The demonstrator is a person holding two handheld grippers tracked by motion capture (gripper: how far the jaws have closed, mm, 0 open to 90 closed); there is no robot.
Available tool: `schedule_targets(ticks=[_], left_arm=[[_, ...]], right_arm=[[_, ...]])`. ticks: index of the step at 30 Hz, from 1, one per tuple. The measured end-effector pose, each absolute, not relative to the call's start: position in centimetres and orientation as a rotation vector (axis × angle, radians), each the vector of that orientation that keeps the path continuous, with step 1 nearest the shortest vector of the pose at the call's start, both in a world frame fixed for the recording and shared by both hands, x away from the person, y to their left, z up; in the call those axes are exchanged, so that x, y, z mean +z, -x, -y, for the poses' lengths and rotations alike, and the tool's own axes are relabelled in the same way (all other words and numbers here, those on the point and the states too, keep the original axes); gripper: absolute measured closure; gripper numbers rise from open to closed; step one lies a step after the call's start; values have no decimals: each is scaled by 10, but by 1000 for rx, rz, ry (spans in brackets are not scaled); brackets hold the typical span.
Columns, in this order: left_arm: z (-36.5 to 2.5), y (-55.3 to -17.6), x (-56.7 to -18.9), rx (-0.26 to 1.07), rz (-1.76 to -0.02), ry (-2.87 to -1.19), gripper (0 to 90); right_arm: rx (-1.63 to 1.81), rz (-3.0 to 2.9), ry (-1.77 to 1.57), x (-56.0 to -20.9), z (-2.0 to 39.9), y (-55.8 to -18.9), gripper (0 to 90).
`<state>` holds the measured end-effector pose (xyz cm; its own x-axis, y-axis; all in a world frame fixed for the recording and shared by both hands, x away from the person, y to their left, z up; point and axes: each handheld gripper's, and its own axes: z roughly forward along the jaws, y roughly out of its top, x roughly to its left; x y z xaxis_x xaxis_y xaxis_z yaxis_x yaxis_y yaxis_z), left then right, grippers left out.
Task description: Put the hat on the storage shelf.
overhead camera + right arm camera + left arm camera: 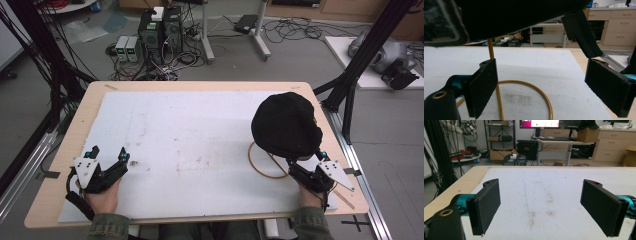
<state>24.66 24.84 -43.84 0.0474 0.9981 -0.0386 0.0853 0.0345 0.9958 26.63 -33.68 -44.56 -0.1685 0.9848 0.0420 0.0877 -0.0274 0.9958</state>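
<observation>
1. Left gripper at the lower left of the high view, held in a hand near the front edge of the table; jaws spread wide, nothing between them
2. In the left gripper view, same gripper with two black pads far apart at the frame's sides, only stained white foam sheet showing in the gap
3. Right gripper at the lower right of the high view, just below and touching or nearly touching the lower rim of a black hat
4. Black hat perched on a thin gold-coloured stand, at the right of the white sheet; ring base of the stand lying flat on the foam, partly under the hat
5. In the right gripper view, jaws of the right gripper parted wide, gripping nothing; hat dark across the top of the frame, above the pads
6. Stand's upright rod rising just beside the left-hand pad, ring base curving across the foam between the two pads
7. Dangling black strap of the hat at the upper right of that frame, hanging just above the right-hand pad
</observation>
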Motion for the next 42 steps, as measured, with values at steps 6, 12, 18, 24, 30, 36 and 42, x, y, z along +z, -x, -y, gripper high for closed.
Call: schedule_targets(ticks=[6,12,18,24,30,36,42], left_arm=[[-255,-243,-442,1103,-1255,-1256,166],[-260,-243,-447,1104,-1275,-1270,166],[-259,-243,-448,1097,-1268,-1285,167],[-259,-244,-448,1098,-1271,-1291,168],[-257,-245,-448,1090,-1273,-1299,168],[-256,-244,-449,1079,-1269,-1302,168],[-257,-243,-449,1079,-1271,-1306,168]], right_arm=[[1323,-1388,-1211,-446,336,-267,105],[1319,-1398,-1203,-446,335,-268,106],[1314,-1406,-1194,-446,334,-268,105],[1322,-1406,-1197,-446,334,-268,105],[1323,-1405,-1198,-446,335,-267,105],[1327,-1402,-1201,-445,336,-266,105],[1331,-1404,-1199,-445,336,-266,105]])
